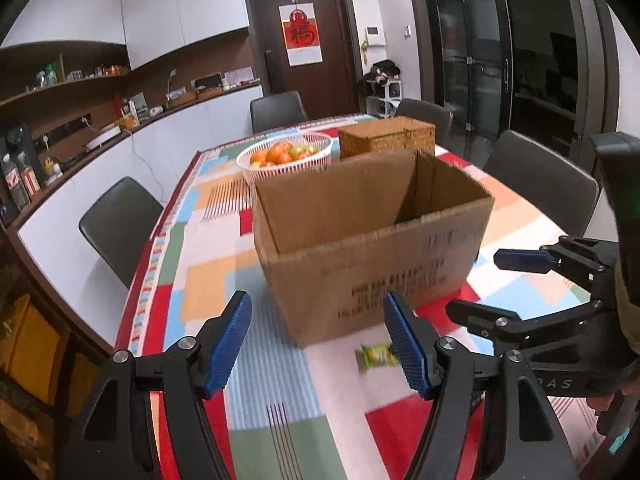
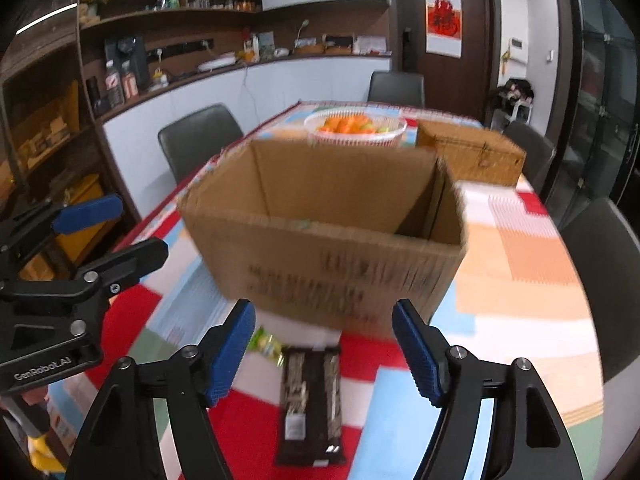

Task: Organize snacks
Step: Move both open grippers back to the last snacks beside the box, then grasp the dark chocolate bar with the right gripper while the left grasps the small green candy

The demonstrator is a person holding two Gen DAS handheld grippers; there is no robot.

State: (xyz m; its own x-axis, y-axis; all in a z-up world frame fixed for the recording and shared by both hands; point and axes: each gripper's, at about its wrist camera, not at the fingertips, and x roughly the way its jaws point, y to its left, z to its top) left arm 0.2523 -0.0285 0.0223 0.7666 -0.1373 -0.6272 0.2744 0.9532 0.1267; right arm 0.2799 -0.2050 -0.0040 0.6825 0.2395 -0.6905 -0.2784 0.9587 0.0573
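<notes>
An open cardboard box [image 1: 372,240] stands on the patterned tablecloth; it also shows in the right wrist view [image 2: 328,240]. A small green snack packet [image 1: 378,355] lies in front of it, by my left gripper's right finger; it shows in the right wrist view [image 2: 265,343] too. A dark brown snack pack [image 2: 311,404] lies flat below the box, between my right gripper's fingers. My left gripper [image 1: 318,344] is open and empty above the table. My right gripper [image 2: 324,354] is open and empty; it also appears in the left wrist view [image 1: 492,284].
A white basket of oranges [image 1: 285,157] and a woven box [image 1: 387,137] stand behind the cardboard box. Dark chairs [image 1: 116,220] surround the table. A counter with shelves runs along the left wall. The left gripper shows at the left of the right wrist view [image 2: 116,226].
</notes>
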